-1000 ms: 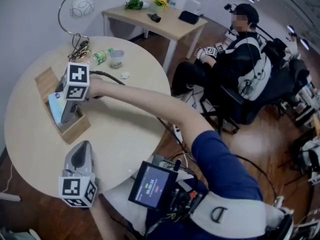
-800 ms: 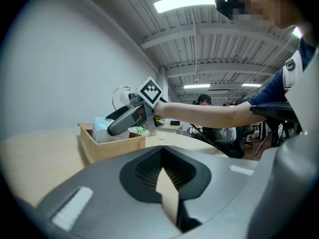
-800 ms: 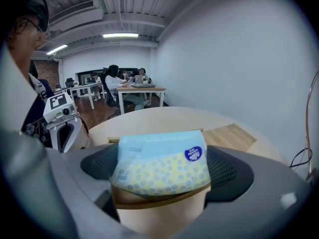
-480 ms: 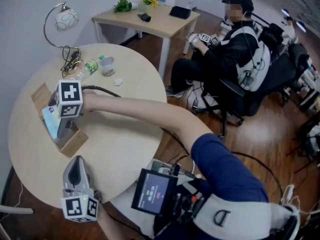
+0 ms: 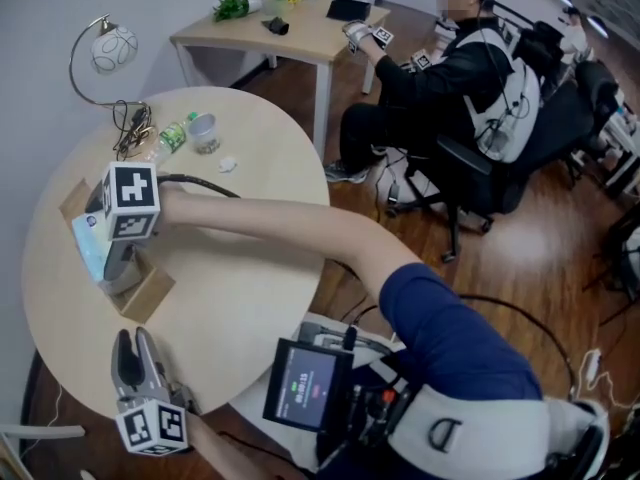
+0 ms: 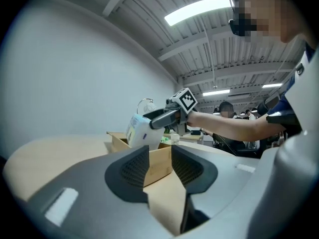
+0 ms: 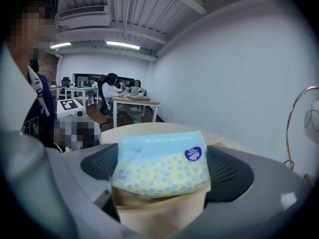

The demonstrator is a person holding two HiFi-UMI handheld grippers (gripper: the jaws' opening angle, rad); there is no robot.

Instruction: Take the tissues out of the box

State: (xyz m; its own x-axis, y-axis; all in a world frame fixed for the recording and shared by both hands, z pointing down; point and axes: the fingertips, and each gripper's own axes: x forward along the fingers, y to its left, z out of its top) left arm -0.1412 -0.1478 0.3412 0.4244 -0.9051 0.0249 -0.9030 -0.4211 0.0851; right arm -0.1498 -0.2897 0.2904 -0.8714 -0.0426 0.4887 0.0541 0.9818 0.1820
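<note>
Right claw (image 7: 164,169) clamps tissue pack (image 6: 141,131), now raised half out of box (image 5: 150,290); left claw (image 5: 130,336), just opened halfway near box, holds nothing, so removal looks nearly done.

lamp (image 7: 314,114) cut by edge, box (image 5: 150,290) partly hidden

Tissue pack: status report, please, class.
Right gripper shut on tissue pack, partly out of box. Left gripper jaws just been opening, nothing between them. Nothing in the way.

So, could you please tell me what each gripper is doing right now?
Left gripper: open, just been opening, nothing between its jaws.
Right gripper: closed on the tissue pack.
</note>
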